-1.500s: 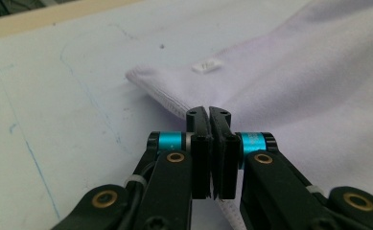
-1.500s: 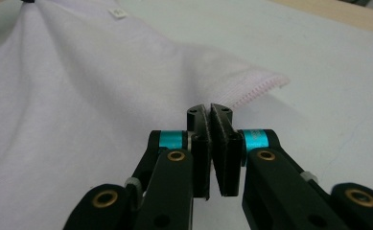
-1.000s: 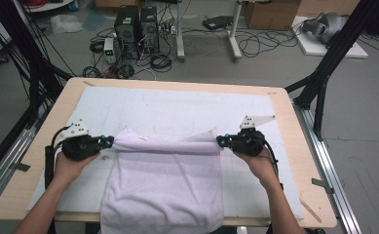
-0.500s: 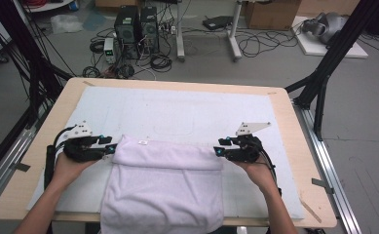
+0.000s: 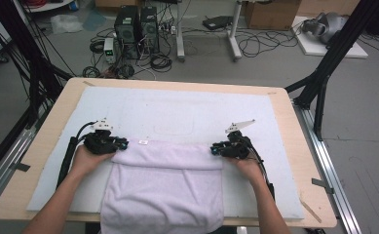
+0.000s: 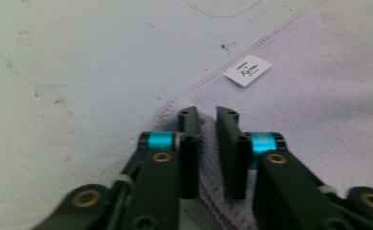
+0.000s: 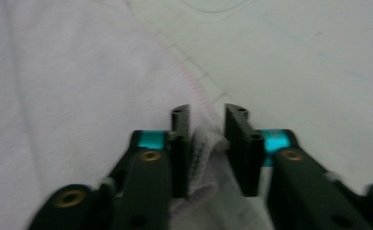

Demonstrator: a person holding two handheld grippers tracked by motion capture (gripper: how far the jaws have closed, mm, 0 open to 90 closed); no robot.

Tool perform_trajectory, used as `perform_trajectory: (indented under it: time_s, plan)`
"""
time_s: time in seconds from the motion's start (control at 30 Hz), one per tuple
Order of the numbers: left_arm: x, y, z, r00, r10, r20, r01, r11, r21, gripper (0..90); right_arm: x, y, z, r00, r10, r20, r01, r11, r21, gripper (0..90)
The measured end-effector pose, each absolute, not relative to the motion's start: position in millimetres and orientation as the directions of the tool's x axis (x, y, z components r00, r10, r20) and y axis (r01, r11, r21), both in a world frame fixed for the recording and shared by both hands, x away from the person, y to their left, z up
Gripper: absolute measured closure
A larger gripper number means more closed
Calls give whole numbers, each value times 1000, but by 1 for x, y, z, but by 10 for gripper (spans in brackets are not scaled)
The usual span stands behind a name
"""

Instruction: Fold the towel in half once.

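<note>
The towel runs over the table's near edge and the high view's bottom edge cuts it off, so its lower hem can't be seen. The print on its label is too small to read. The right gripper view is blurred, and the bodies of both grippers are cut off there.

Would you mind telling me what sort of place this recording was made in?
Most likely a robotics or data-collection lab. A black metal frame surrounds the wooden table, two black desktop computer towers stand on the grey floor amid loose cables, and a brown cardboard box sits behind.
</note>
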State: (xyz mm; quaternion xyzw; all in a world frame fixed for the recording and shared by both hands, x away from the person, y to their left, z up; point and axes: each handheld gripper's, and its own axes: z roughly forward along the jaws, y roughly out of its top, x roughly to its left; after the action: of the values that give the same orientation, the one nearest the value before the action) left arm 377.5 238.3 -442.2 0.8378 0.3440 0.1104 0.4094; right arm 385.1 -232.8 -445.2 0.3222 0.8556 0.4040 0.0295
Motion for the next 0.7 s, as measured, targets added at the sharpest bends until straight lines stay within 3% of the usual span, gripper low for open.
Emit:
perform_trajectory:
  time_s: [0.1,0.7]
  plan:
    - [376,239,-439,743,665,-80,470,-433,770,846,382,-229,-441,-811,555,184,496,487,719,841]
    - [343,258,-399,744,667,-39,350,-340,873,850,345,-233,-380,-856,509,90,339,421,841,845]
